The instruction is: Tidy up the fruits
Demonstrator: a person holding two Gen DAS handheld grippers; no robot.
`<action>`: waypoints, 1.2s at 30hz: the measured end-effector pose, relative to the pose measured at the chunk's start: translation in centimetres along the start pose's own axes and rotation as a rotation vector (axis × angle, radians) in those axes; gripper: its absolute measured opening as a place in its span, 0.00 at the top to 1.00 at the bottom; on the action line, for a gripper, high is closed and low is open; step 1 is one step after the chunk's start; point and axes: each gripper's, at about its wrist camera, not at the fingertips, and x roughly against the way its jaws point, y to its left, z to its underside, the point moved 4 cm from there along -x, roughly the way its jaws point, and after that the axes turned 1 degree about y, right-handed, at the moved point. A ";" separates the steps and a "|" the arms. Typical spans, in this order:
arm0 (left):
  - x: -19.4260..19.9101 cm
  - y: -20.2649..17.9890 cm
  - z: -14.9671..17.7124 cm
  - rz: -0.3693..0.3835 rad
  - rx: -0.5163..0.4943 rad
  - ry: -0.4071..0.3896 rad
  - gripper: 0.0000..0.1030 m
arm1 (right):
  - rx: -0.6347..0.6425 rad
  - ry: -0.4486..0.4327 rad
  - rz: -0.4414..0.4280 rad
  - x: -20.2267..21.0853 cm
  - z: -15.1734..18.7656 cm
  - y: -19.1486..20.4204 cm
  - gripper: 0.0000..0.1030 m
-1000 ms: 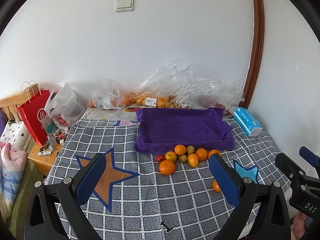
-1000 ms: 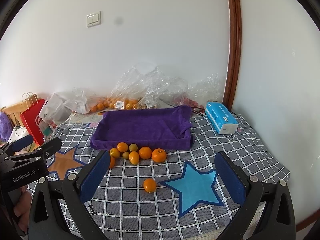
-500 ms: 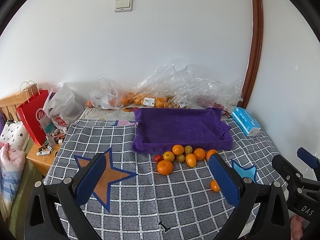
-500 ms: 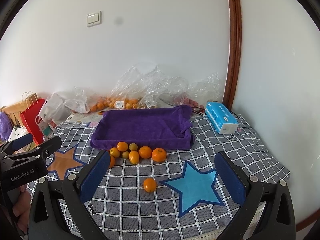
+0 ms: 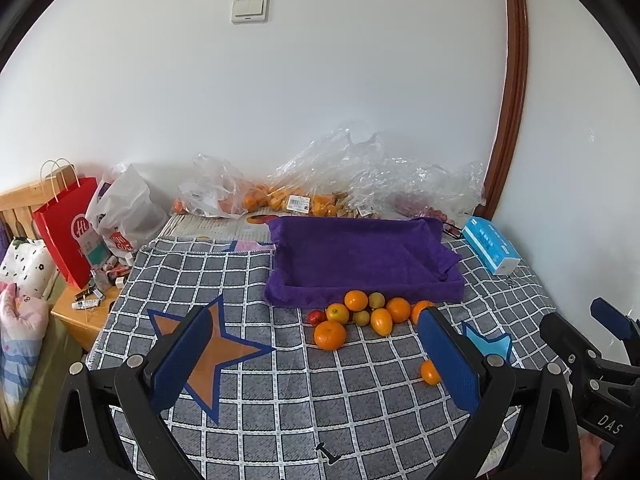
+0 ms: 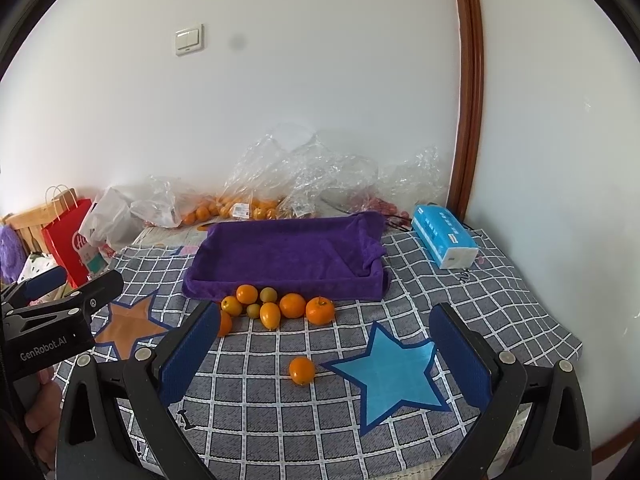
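Note:
A purple cloth-lined tray (image 5: 360, 292) (image 6: 288, 284) lies at the back of the checked tablecloth. Along its front rim sits a cluster of fruit (image 5: 362, 312) (image 6: 276, 304): several oranges, small yellow-green fruits and one small red fruit (image 5: 316, 317). The largest orange (image 5: 329, 335) lies nearest me on the left. One small orange (image 6: 302, 370) (image 5: 430, 372) rests alone, closer in. My left gripper (image 5: 316, 360) stands open above the cloth, short of the fruit, holding nothing. My right gripper (image 6: 320, 354) is open too, with the lone orange between its fingers' lines but farther out.
Clear plastic bags of oranges (image 5: 280, 200) (image 6: 240, 208) pile against the wall. A blue tissue pack (image 5: 492, 248) (image 6: 444, 236) lies right of the tray. A red paper bag (image 5: 68, 228) and a white bag (image 5: 128, 216) stand left, by a wooden bedside stand (image 5: 80, 312).
Both views have shifted only slightly; the left gripper has edged a little to the right. The fruit and tray have not moved, and both grippers stay open.

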 end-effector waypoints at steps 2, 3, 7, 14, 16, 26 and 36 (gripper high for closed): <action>-0.1 0.1 0.1 -0.006 -0.003 0.001 0.00 | 0.007 -0.001 -0.001 -0.1 -0.1 0.2 0.00; -0.2 0.2 0.1 -0.007 -0.003 0.002 0.00 | 0.011 -0.002 0.001 -0.2 -0.1 0.3 0.00; -0.8 0.7 0.3 -0.005 0.009 0.009 0.00 | 0.011 0.009 -0.003 -0.6 -0.1 0.7 0.00; -2.9 2.0 0.9 0.006 0.032 0.034 0.00 | 0.030 0.040 -0.005 -2.6 0.1 1.5 0.00; -3.7 2.4 1.2 0.002 0.033 0.043 0.00 | 0.044 0.065 -0.008 -3.8 0.3 1.8 0.00; -9.1 4.8 4.2 0.003 0.070 0.148 0.01 | 0.019 0.180 0.017 -9.9 2.8 0.8 0.00; -13.1 6.9 6.4 -0.011 0.103 0.196 0.02 | 0.012 0.219 0.034 -14.0 7.1 -0.6 0.02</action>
